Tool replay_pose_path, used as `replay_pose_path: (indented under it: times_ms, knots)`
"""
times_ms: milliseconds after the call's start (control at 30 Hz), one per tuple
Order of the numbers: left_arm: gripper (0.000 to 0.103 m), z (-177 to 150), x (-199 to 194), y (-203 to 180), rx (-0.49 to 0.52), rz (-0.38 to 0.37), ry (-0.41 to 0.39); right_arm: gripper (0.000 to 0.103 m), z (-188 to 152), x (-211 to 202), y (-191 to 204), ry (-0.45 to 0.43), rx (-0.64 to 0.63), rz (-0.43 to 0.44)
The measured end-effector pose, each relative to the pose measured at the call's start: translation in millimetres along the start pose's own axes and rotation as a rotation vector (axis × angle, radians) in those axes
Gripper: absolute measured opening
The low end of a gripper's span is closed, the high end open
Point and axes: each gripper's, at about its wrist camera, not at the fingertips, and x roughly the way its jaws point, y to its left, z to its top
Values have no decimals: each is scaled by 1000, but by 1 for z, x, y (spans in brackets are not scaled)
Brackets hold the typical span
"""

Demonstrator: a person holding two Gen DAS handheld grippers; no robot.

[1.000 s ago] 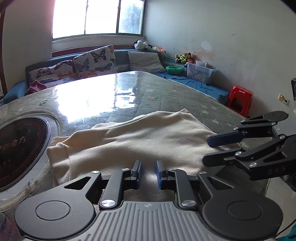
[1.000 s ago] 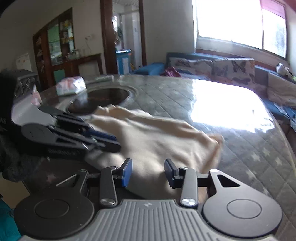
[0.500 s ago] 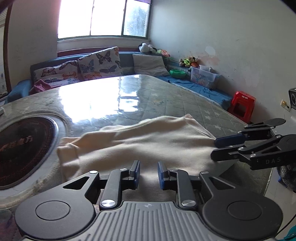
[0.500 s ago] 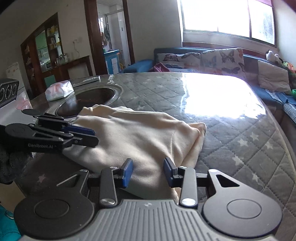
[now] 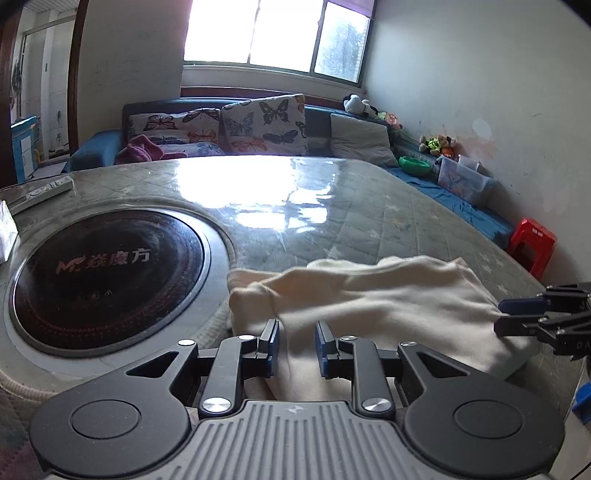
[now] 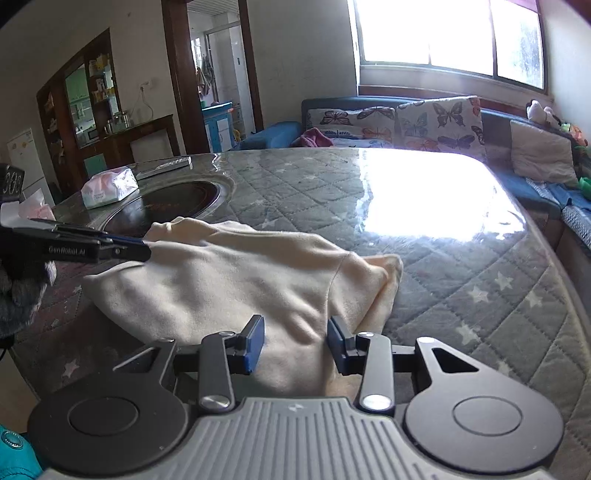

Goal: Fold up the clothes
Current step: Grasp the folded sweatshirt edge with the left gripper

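A cream garment (image 5: 388, 306) lies bunched in a loose fold at the near edge of the quilted table (image 5: 332, 206), directly ahead of and beneath both grippers. The left gripper (image 5: 297, 347) hangs over its left part, the blue pads (image 5: 272, 345) a little apart with cloth showing in the gap; nothing appears pinched, so its jaws read as open. The right gripper (image 6: 295, 341) hovers over the garment's right end, its pads set wider apart with cloth lying below and between them, not clamped. Each gripper shows at the side of the other's view, tips at the garment's edge. Left of the left gripper sits a round black cooktop (image 5: 107, 273) sunk into the table. Beyond it lies a tissue pack (image 6: 109, 186). Far ahead, past the table, butterfly cushions (image 5: 264, 125) line a blue sofa (image 5: 96, 153) under the bright window (image 5: 277, 33); a red stool (image 5: 532, 245) stands to the right.
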Motion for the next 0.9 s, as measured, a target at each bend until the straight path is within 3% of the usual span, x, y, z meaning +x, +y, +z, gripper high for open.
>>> replay_pose_path:
  times_ms: [200,467,900]
  knots:
    - [24,5,20,4,26,34,48,37,4,11,-2,13,-1,-14]
    - [23,31,26,-13,77,-19,1,37,25,20,-6,-5,-23,-11]
    - [24,37,67,-13,79,-26,53,35,36,60,-18,35,-2,-13]
